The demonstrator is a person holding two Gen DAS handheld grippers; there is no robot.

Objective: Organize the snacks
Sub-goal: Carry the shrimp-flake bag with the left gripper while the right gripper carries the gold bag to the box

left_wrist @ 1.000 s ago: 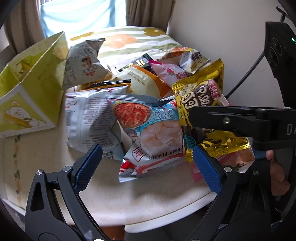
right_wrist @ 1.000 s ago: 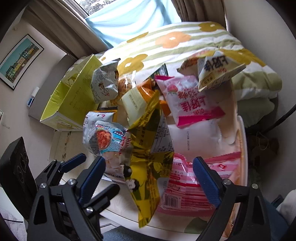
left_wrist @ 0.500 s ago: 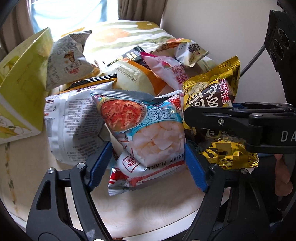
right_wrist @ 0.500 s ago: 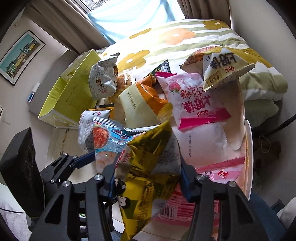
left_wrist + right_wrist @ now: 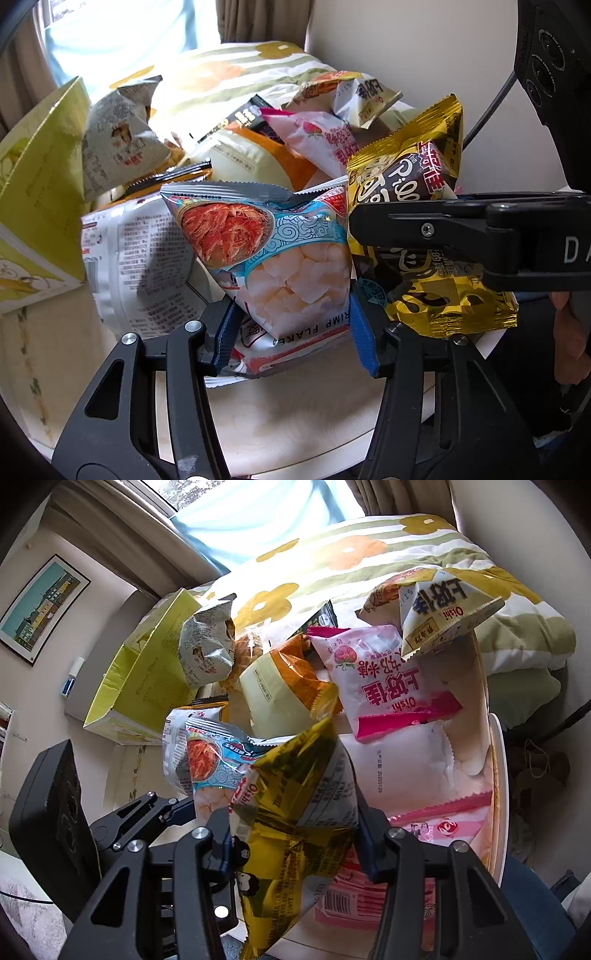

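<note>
My left gripper (image 5: pixel 295 332) is shut on a blue shrimp flakes bag (image 5: pixel 273 258), which stands upright at the near edge of a snack pile; the bag also shows in the right wrist view (image 5: pixel 210 764). My right gripper (image 5: pixel 295 845) is shut on a gold chocolate snack bag (image 5: pixel 295 812), seen in the left wrist view (image 5: pixel 413 221) just right of the shrimp bag. The two grippers are side by side, nearly touching.
An open yellow-green box (image 5: pixel 33 192) stands at the left, also in the right wrist view (image 5: pixel 147 672). Several more bags are piled behind: pink bags (image 5: pixel 380 679), an orange-and-cream bag (image 5: pixel 280 686), a white printed bag (image 5: pixel 136 266). A round white table (image 5: pixel 295 424) lies below, a floral quilt (image 5: pixel 369 561) behind.
Both grippers went from open to shut: the left closed on the shrimp flakes bag, the right on the gold bag. Both moved closer to the pile.
</note>
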